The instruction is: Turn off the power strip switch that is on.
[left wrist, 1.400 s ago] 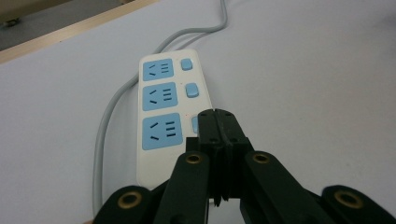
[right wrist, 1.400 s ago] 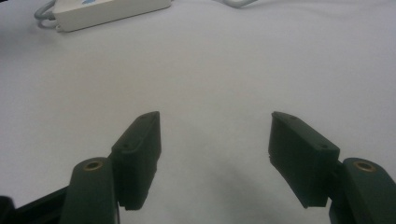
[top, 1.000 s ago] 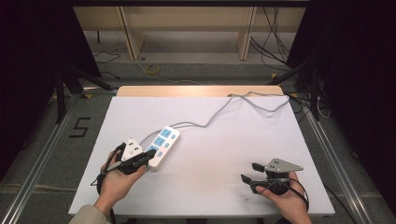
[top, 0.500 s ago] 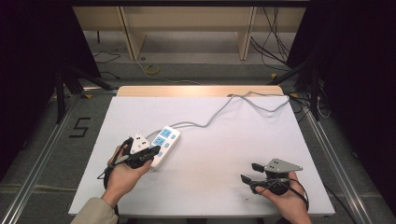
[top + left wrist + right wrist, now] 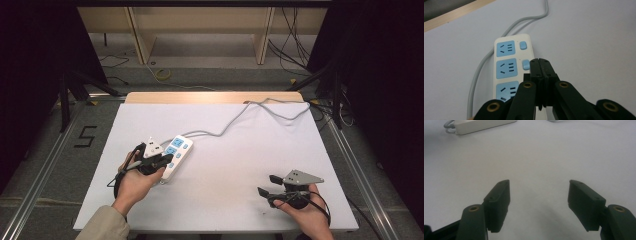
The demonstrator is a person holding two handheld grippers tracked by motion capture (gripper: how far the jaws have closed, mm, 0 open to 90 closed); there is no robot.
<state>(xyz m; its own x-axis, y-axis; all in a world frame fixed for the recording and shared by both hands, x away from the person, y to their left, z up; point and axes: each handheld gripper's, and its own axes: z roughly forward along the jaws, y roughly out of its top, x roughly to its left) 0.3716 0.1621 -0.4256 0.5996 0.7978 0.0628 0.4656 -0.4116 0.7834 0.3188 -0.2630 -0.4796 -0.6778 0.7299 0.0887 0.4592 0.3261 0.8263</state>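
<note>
White covering lay over the table (image 5: 280, 150), with a strip of bare wood along its far edge and dark floor, cables and pale shelving beyond. From my remote seat I looked down on both hands coming in at the near side.

On the left half of the table sat a white power strip (image 5: 176, 152) with blue sockets and blue switches, angled so its far end pointed up and to the right. Its grey cord (image 5: 235, 117) ran from that far end toward the far right of the table, looped there and went off the far edge.

My left gripper (image 5: 165, 161) was held by the left hand (image 5: 134, 181) at the near end of the strip. In the left gripper view its jaws were pressed flat together with nothing between them, and their tips sat just beside the middle blue switch (image 5: 525, 64); I could not tell whether they touched it. Three sockets showed in a row there, the nearest partly hidden behind the jaws.

My right gripper (image 5: 267, 185), in the right hand (image 5: 302, 212), hung near the near right corner, well apart from the strip. Its jaws stood wide, with bare white surface between them, and the power strip lay far off at the upper left of the right gripper view.
</note>
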